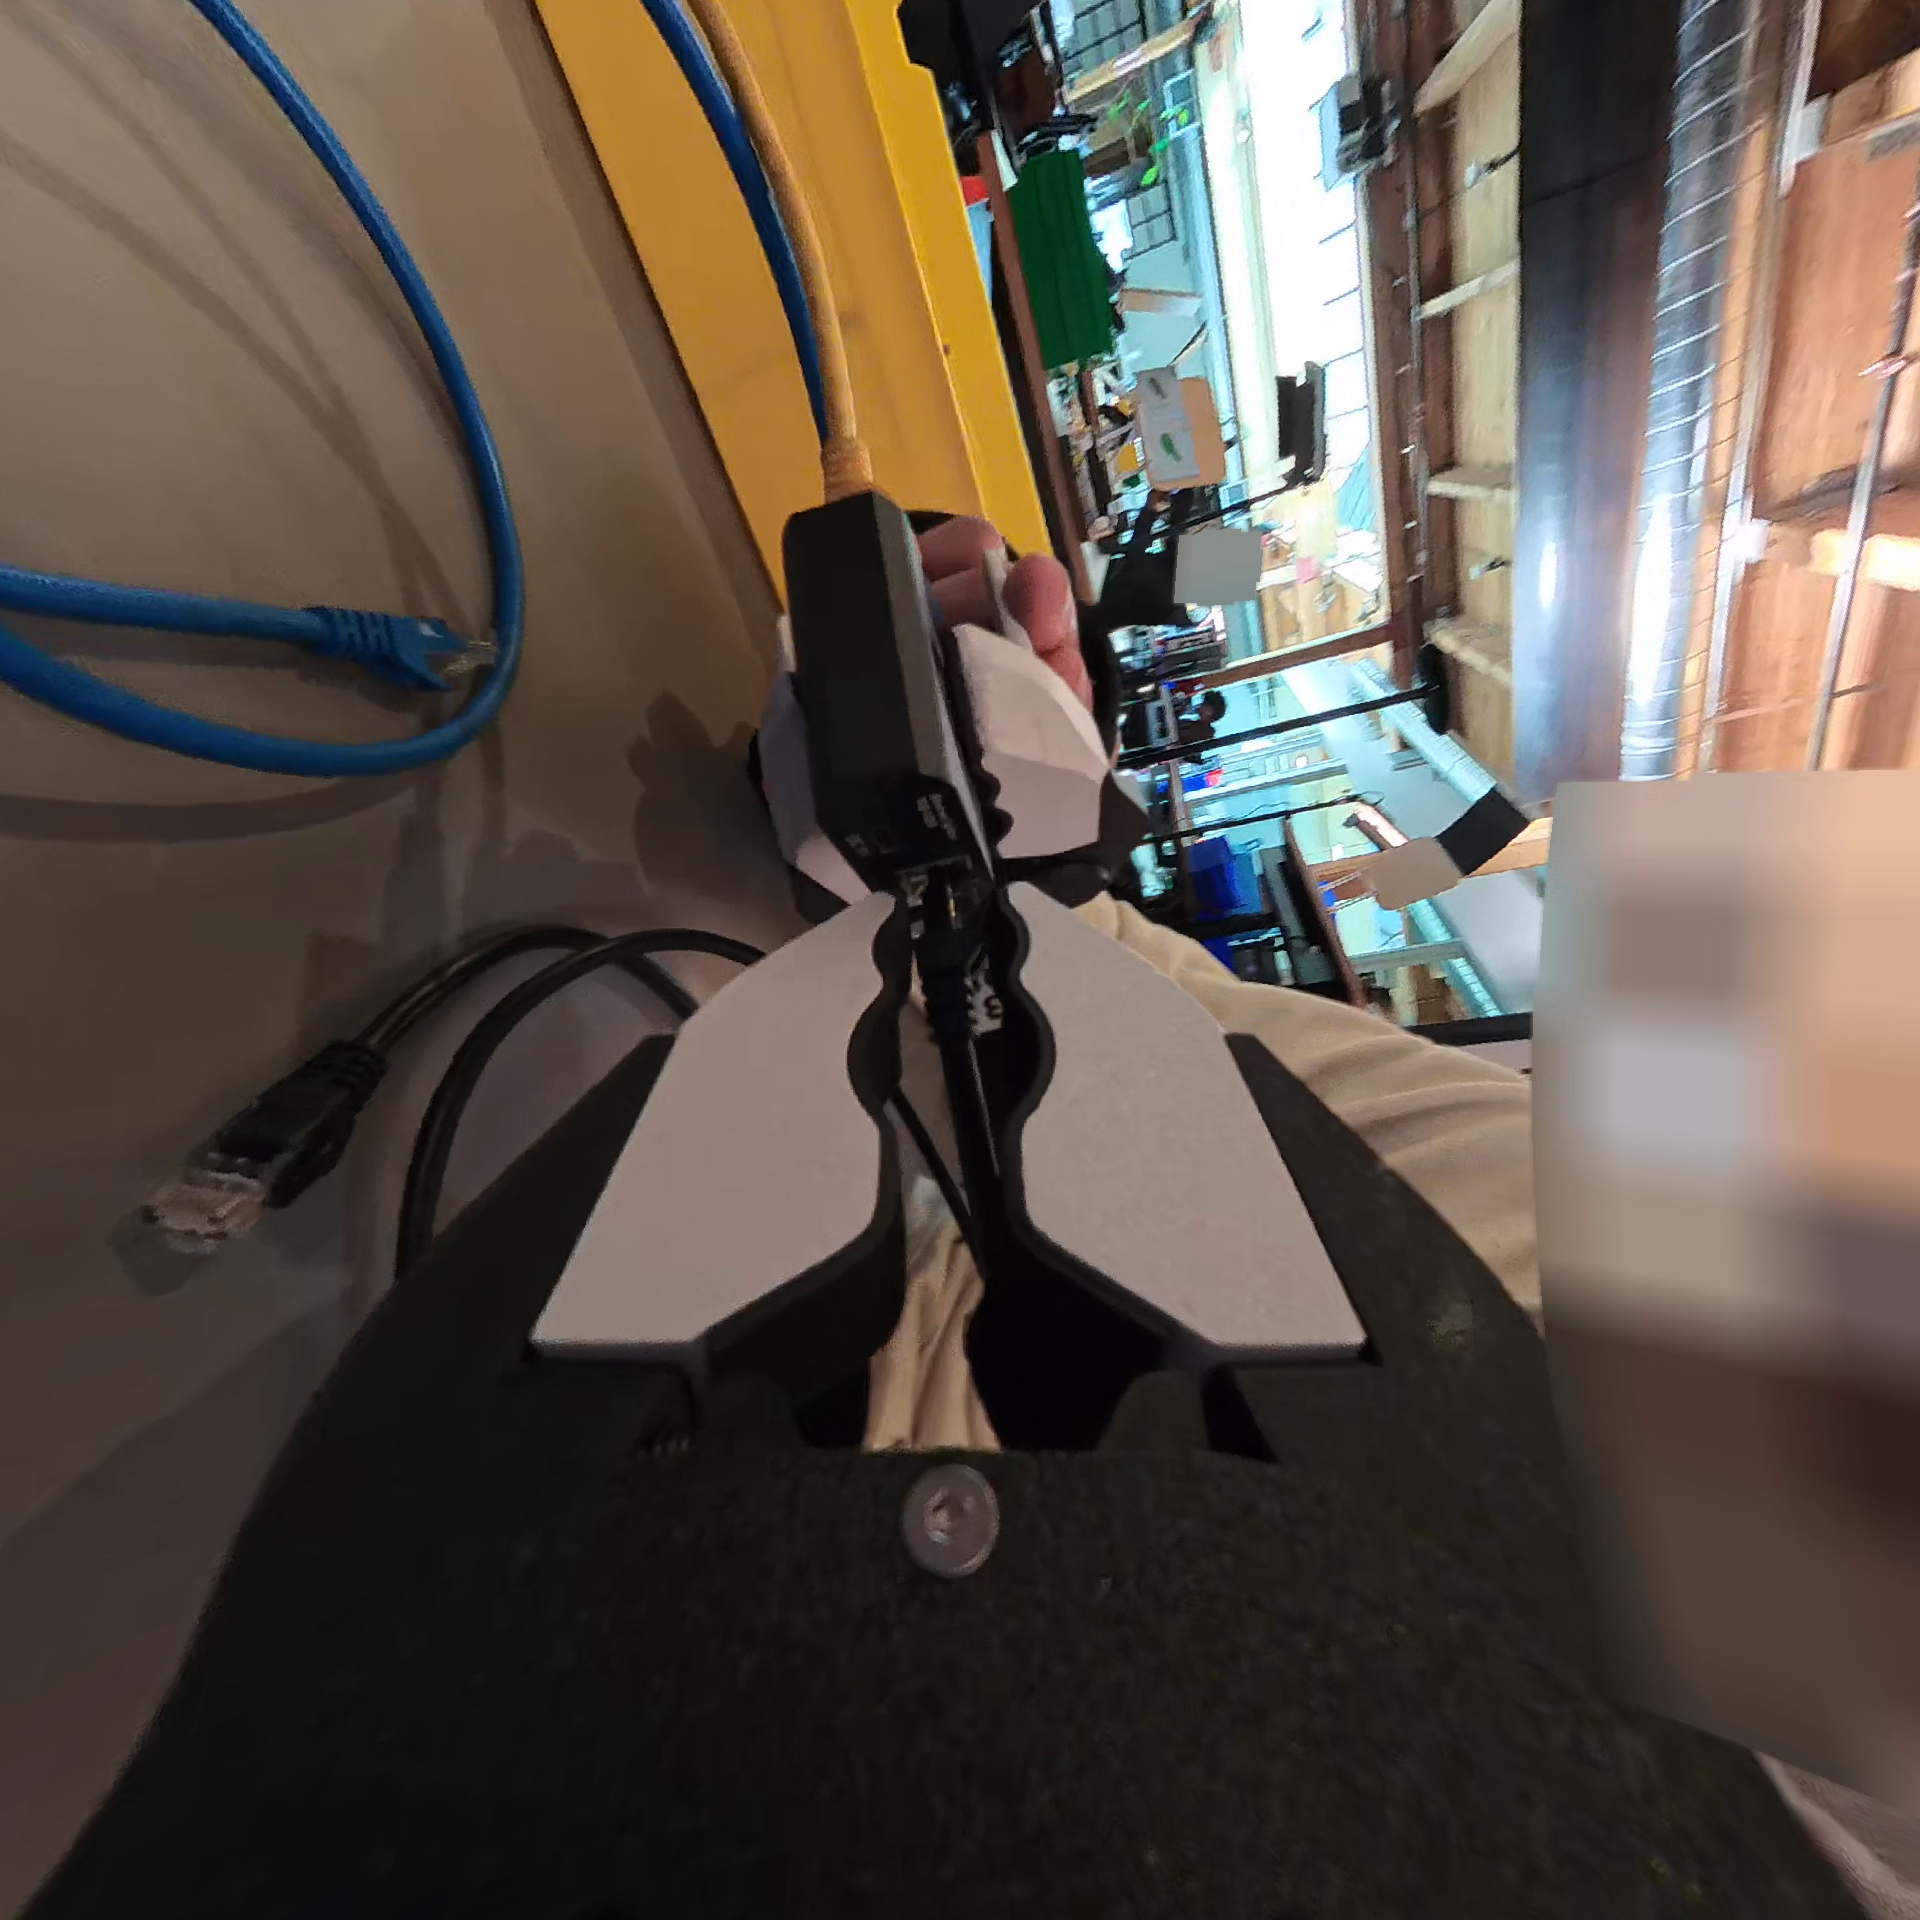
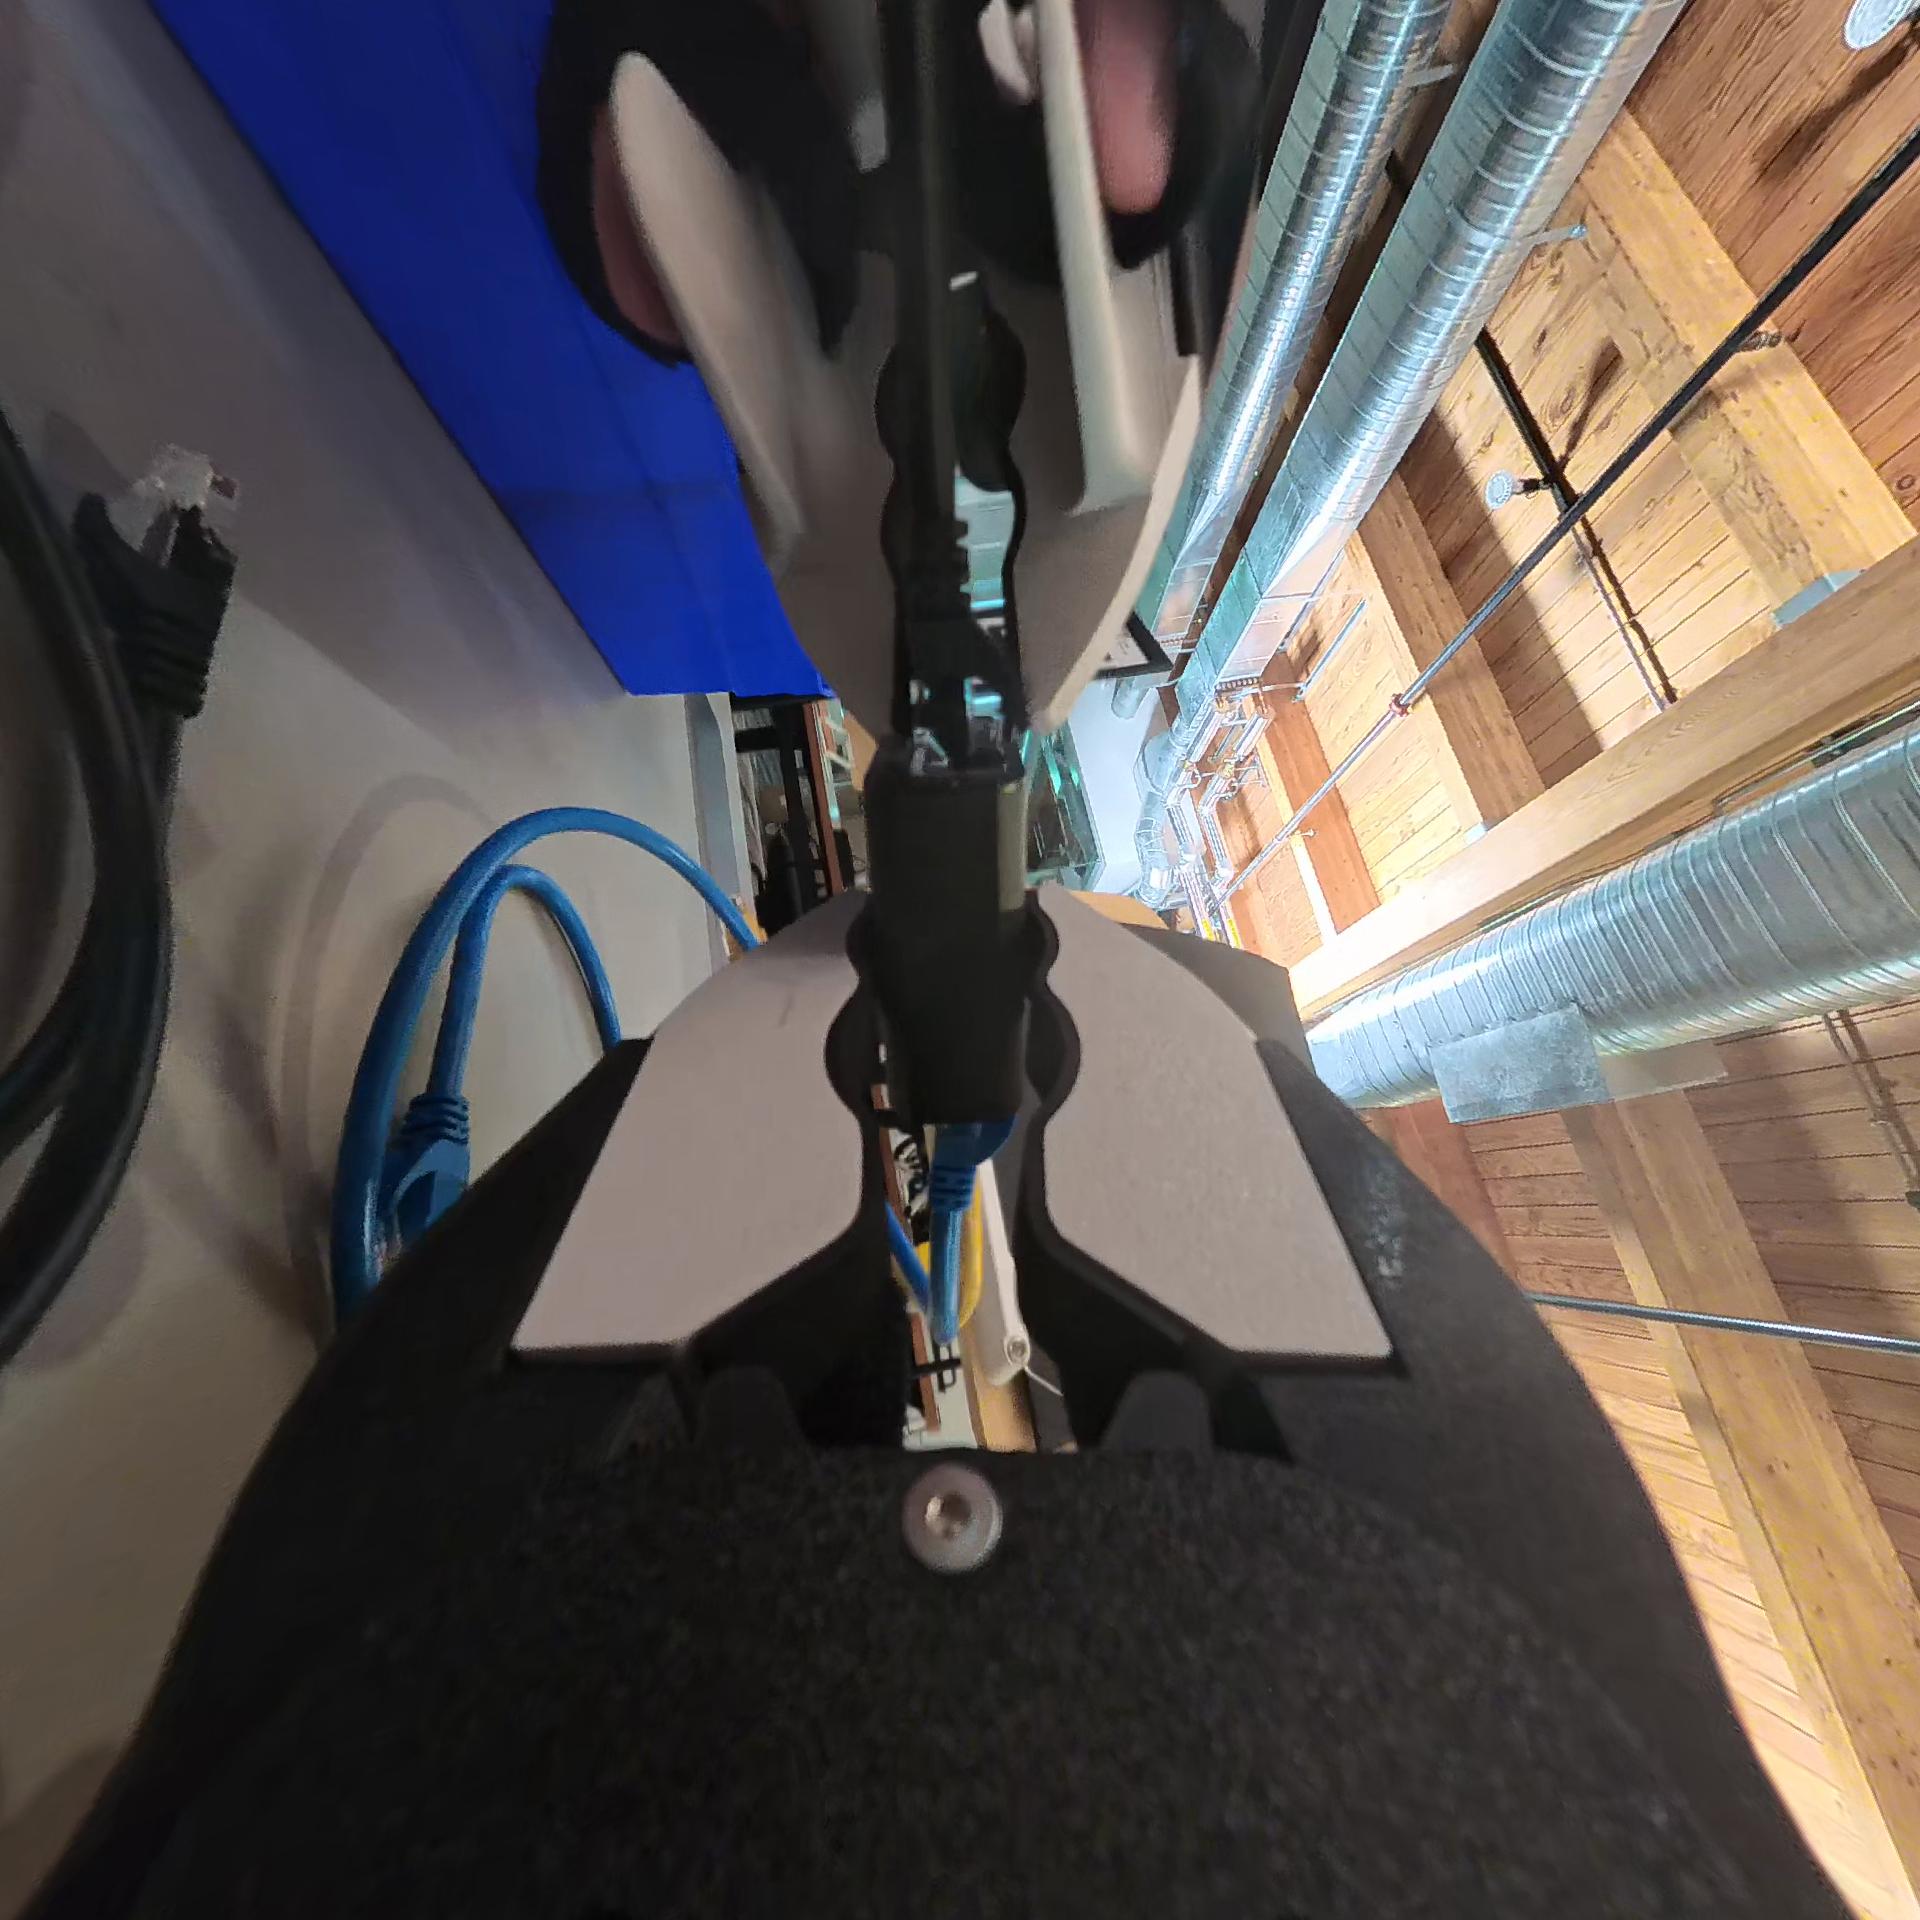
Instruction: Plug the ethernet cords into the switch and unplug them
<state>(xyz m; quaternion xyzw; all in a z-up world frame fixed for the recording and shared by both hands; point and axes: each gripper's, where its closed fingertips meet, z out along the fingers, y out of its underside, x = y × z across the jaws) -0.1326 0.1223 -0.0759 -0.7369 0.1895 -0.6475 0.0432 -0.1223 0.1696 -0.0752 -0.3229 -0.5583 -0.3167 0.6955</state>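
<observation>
My right gripper (image 2: 951,914) is shut on the black switch (image 2: 940,987) and holds it in the air above the table. In the left wrist view its white fingers (image 1: 1029,727) clamp the switch (image 1: 868,675). My left gripper (image 1: 948,914) is shut on the plug of a black ethernet cord (image 1: 940,987). The plug's tip is at a port on the switch's end face; I cannot tell whether it is seated. The right wrist view shows this plug (image 2: 940,623) between the left fingers (image 2: 727,395). A yellow cord (image 1: 847,468) and a blue cord (image 2: 956,1164) enter the switch's other end.
On the beige table (image 1: 208,312) lie a loose blue plug (image 1: 416,644) with looped blue cable and a loose black plug (image 1: 239,1164), also seen in the right wrist view (image 2: 156,561). A yellow board (image 1: 727,260) and a blue panel (image 2: 468,312) border the table. The grippers' ends are close to 4 cm from one another.
</observation>
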